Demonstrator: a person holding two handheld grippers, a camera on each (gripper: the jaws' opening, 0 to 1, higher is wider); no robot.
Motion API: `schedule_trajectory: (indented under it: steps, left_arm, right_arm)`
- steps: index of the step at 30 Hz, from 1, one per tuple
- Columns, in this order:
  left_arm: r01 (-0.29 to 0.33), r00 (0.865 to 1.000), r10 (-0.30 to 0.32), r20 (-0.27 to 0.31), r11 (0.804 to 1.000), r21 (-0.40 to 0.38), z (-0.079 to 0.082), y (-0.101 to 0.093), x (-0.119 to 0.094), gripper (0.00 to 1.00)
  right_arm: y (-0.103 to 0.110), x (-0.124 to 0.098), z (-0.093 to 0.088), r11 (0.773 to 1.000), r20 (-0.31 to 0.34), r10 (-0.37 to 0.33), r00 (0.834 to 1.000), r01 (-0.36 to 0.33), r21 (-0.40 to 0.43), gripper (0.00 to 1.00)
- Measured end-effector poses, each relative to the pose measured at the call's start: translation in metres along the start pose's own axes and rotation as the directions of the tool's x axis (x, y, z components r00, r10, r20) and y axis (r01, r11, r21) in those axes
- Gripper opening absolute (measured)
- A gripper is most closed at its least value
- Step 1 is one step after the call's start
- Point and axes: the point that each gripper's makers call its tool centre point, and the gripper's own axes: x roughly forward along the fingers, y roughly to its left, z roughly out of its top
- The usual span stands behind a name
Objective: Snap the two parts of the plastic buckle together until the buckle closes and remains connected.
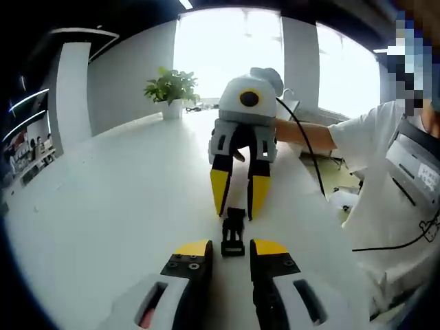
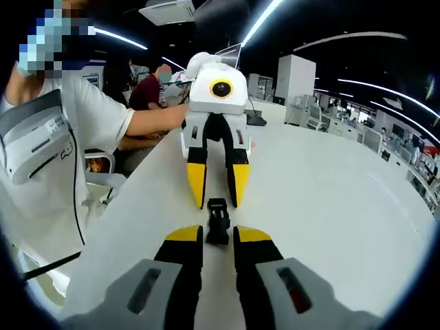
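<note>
Black buckle on white table; yellow-tipped black fingers, grey gripper bodies; plant seemingly green.

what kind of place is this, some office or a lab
Probably an open-plan office or lab. A long white table holds the black buckle, a potted plant stands by bright windows, and ceiling strip lights run above distant desks.

White table, potted plant, bright windows, ceiling striplights
</note>
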Motion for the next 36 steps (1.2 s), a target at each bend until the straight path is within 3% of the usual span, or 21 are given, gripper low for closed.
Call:
schedule_trajectory:
  steps: [4, 11, 29, 36]
  left_arm:
    - [-0.021, 1.000, 0.021, -0.013, 1.000, 0.003, -0.003, 0.000, -0.003, 0.21]
    - [-0.033, 0.999, 0.034, -0.019, 0.999, 0.004, -0.005, 0.004, -0.005, 0.12]
    - [-0.033, 0.999, 0.033, -0.029, 0.999, 0.004, -0.002, 0.009, -0.001, 0.12]
    - [-0.113, 0.993, 0.112, -0.017, 0.993, -0.044, -0.001, 0.009, -0.002, 0.11]
  right_arm:
    - [-0.001, -0.003, -0.003, 1.000, -0.013, -0.019, 1.000, 0.020, 0.009, 0.16]
    - [-0.004, -0.006, -0.007, 0.998, -0.023, -0.055, 0.998, 0.055, 0.015, 0.11]
    - [-0.010, -0.001, -0.006, 0.995, -0.019, -0.095, 0.995, 0.095, 0.024, 0.11]
    - [-0.010, -0.003, -0.005, 0.979, -0.034, -0.200, 0.979, 0.201, 0.037, 0.10]
